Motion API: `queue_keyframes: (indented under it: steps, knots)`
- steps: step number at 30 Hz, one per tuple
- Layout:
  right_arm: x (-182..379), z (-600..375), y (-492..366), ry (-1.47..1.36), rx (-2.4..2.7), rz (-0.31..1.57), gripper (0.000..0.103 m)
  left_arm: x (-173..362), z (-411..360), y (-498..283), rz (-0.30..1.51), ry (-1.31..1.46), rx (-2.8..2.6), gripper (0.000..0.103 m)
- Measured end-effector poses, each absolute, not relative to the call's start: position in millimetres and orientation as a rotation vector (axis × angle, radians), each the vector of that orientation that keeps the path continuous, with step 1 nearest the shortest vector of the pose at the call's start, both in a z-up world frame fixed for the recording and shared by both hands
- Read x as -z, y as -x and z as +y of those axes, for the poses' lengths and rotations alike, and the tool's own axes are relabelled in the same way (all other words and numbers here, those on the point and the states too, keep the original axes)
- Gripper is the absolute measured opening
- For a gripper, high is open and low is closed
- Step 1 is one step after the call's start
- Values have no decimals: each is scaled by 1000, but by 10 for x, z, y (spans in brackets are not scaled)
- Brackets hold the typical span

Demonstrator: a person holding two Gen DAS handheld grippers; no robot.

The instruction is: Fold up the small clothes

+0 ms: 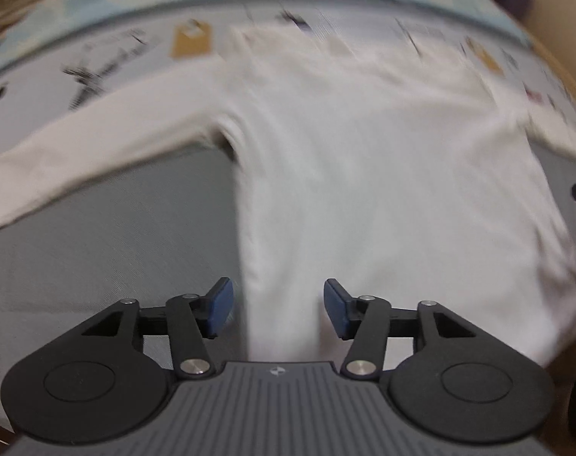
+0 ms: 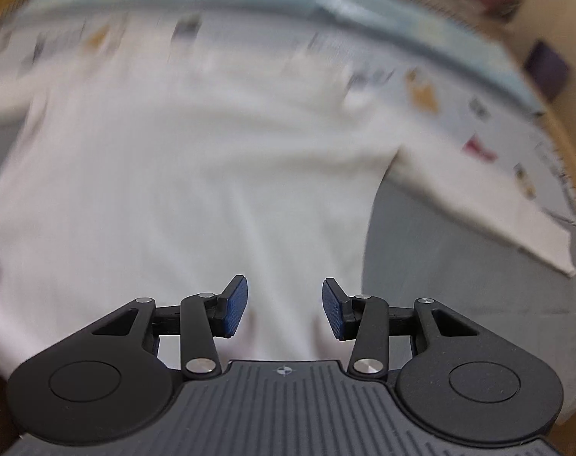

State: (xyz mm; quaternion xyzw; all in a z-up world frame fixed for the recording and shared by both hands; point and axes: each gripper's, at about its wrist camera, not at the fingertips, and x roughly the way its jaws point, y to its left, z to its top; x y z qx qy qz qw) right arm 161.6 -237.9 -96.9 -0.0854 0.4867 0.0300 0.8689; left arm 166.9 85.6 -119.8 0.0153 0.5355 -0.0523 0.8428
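Left gripper [image 1: 278, 306] open above shirt [image 1: 364, 174]

- The left gripper [image 1: 278, 306] points steeply downward, its 2 blue pads [image 1: 221, 306] standing apart with nothing pinched between them.
- The right gripper [image 2: 284, 306] tilts down as well, its 2 blue pads [image 2: 236, 306] parted by a clear gap (slightly narrower than the left's), pressing on nothing.
- Both black linkage arms sit spread symmetrically on each tool.
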Motion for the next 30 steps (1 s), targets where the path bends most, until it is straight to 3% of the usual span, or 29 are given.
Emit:
queue_keyframes:
  steps: [5, 8, 12, 17, 30]
  knots:
    - [510, -2536, -1792, -54, 0, 833, 48, 985, 943, -1786, 1011, 26, 33, 66]
    - [279, -2488, -1885, -29, 0, 754, 52, 913, 918, -1796, 980, 40, 29, 75]
    - [263, -2345, -1924, 56, -45, 724, 67, 945, 867, -1798, 987, 17, 30, 75]
    - [809, -2131, -1915, 166, -81, 920, 64, 966, 921, -1850, 979, 44, -43, 75]
    - [734, -2045, -1961, 243, -53, 830, 65, 907, 753, -1953, 910, 14, -108, 75]
